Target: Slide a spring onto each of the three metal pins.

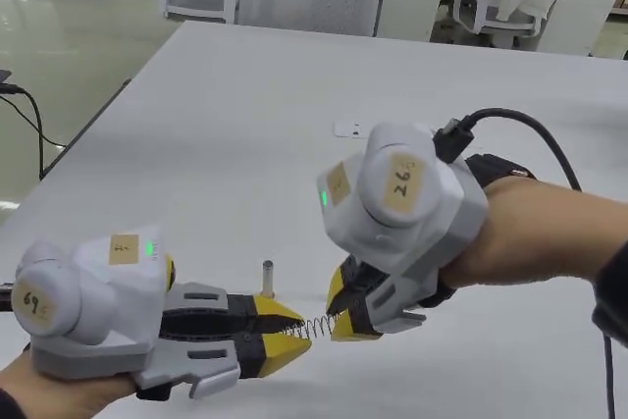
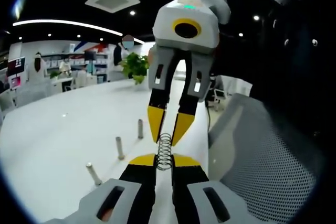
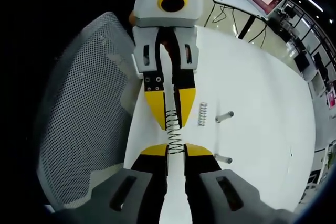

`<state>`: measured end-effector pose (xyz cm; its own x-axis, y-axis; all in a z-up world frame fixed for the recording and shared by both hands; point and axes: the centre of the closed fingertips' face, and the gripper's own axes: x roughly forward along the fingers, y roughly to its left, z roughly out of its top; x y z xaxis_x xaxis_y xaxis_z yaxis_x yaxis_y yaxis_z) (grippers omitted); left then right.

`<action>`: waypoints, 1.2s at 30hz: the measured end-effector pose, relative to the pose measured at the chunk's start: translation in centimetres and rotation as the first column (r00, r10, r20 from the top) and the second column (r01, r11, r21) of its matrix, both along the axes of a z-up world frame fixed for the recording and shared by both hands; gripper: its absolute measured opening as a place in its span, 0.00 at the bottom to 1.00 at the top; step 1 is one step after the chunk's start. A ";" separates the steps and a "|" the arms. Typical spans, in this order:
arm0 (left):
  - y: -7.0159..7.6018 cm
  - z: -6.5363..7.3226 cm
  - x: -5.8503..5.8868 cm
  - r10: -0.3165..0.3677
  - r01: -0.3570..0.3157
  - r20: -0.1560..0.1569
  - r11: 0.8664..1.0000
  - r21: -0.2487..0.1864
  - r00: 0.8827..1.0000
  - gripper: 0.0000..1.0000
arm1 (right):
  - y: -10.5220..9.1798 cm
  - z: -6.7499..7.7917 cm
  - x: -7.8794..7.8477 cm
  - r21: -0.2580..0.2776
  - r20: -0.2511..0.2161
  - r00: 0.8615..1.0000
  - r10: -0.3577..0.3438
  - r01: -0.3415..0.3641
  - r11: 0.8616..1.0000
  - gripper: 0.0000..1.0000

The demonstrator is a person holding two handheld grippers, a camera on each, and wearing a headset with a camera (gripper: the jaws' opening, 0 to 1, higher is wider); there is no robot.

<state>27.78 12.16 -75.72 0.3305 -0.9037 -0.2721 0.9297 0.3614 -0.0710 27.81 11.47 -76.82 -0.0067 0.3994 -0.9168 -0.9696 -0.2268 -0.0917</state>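
I hold a thin coiled steel-wire spring (image 3: 173, 129) in the air, stretched tip to tip between my two pairs of tongs. My left tongs (image 2: 165, 160), black with yellow tips, are pressed together on one end of it. My right tongs (image 3: 176, 150), of the same make, are pressed together on the other end, so the coil runs straight from one pair to the other. Both pairs hang above the white table (image 1: 245, 125), and I cannot see the spring touching anything else. In the left gripper view a short grey metal pin (image 2: 93, 173) stands upright on the table just beside the body of my left tongs, on that view's left. A second pin (image 2: 119, 148) stands further ahead in the same slanting row. A third pin (image 2: 140, 128) stands about level with the tips of the right tongs. All three pins are bare. In the right gripper view a second loose spring (image 3: 202, 114) lies flat on the table beside the tips of the left tongs. It lies close to one of the pins, and I cannot tell whether they touch. A grey mesh chair back (image 3: 79, 103) stands by the table edge on the other side of both tongs.
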 end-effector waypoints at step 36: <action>-0.5 1.1 -0.3 -0.010 0.010 0.016 1.000 -0.024 1.000 0.03 | 0.5 0.6 -0.3 0.052 -0.043 0.999 -0.022 0.024 0.998 0.09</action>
